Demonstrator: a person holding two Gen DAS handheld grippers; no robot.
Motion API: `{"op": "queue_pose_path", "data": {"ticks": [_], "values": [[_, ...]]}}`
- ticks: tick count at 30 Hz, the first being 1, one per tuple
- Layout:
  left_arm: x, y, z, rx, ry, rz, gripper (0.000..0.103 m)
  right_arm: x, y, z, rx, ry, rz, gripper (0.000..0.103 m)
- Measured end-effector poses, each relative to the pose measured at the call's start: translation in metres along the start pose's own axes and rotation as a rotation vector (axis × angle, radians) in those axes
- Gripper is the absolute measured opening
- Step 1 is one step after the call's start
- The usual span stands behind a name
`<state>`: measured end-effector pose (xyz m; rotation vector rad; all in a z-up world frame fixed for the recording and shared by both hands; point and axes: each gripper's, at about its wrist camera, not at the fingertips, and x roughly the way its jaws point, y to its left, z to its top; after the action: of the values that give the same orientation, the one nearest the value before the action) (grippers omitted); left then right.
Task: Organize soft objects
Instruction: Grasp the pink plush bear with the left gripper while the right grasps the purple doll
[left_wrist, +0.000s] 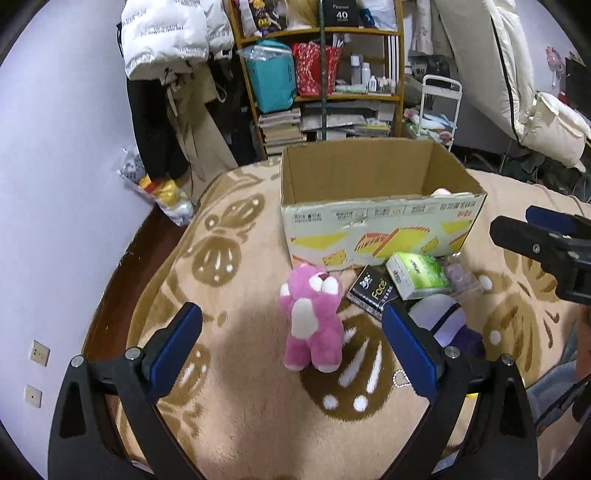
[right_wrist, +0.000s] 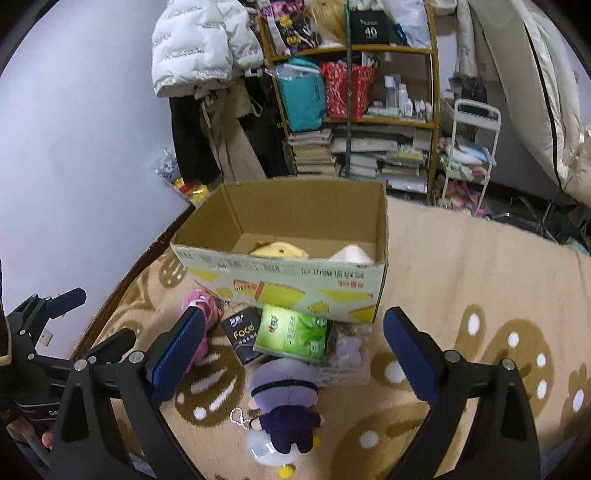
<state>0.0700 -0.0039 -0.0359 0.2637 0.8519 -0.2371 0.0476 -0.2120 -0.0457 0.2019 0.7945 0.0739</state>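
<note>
At centre frame, the pink plush bear (left_wrist: 312, 319) stands between the left gripper (left_wrist: 291, 349), fingers wide apart; cardboard box (left_wrist: 376, 206) just behind. Right gripper (right_wrist: 293, 356) also spread, empty, over the purple doll (right_wrist: 284, 402).

On the blanket (left_wrist: 229, 387) the cardboard box (left_wrist: 376, 236) holds two soft toys (right_wrist: 280, 251), while in front of it lie, left to right, a plush bear (left_wrist: 312, 321), a dark packet (left_wrist: 373, 291), a tissue pack (left_wrist: 417, 275) and, nearer, a doll (right_wrist: 284, 402).
</note>
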Motion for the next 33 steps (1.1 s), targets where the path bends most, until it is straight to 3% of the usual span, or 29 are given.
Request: {"op": "queue_pose_path", "data": {"ticks": [19, 33], "values": [[0.070, 0.008, -0.006, -0.067, 0.205, -0.091, 0.097, 0.047, -0.005, -0.012, 0.063, 0.136, -0.020, 0.101], [0.106, 0.001, -0.016, -0.028, 0.291, -0.077, 0.097, 0.076, -0.003, -0.025, 0.070, 0.266, -0.032, 0.101]]}}
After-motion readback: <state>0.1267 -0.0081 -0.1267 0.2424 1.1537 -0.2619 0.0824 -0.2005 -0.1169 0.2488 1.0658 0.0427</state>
